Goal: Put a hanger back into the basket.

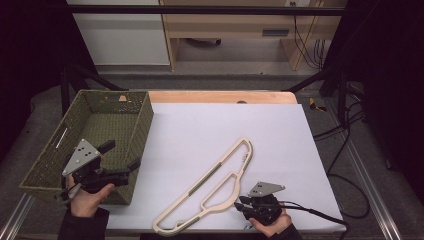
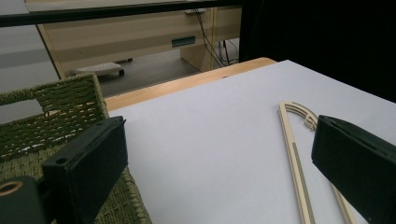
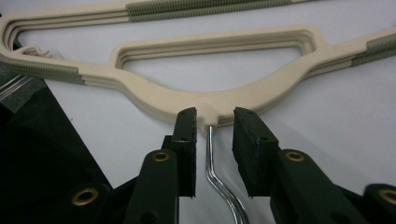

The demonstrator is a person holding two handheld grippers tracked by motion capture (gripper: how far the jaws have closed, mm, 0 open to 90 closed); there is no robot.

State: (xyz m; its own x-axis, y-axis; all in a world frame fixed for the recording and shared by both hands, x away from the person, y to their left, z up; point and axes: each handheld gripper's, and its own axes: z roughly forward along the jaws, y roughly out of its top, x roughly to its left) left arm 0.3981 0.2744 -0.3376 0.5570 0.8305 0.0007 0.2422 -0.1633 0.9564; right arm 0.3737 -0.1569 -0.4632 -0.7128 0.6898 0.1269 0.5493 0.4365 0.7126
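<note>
A cream plastic clothes hanger with grey-green ribbed grip strips [image 1: 212, 187] lies flat on the white surface [image 1: 210, 130], slanting from near the front edge, left of the middle, up toward the centre of the surface. Its thin chrome wire hook [image 3: 215, 172] runs from the middle of the hanger's curved shoulder toward the front right corner.

The right tool [image 1: 241, 202], held in a hand at the front edge right of the middle, points at that shoulder. In the right gripper view its two black jaws stand either side of the neck of the hook, their tips right at the cream shoulder, with a clear gap between each pad and the wire: the tool is narrowed around the hook but not yet clenched on it, so the hanger is not grasped.

The left tool [image 1: 122, 161], held in the other hand, hovers at the front left, just above the right wall of a woven olive-green rectangular basket [image 1: 60, 150] that stands on the left edge of the surface. Its jaws are spread wide and released, with nothing between them; in the left gripper view the left jaw sits over the basket's weave and the right one over the hanger's far end.

Beyond the far edge of the surface a strip of bare pale wood [image 1: 220, 96] shows.
</note>
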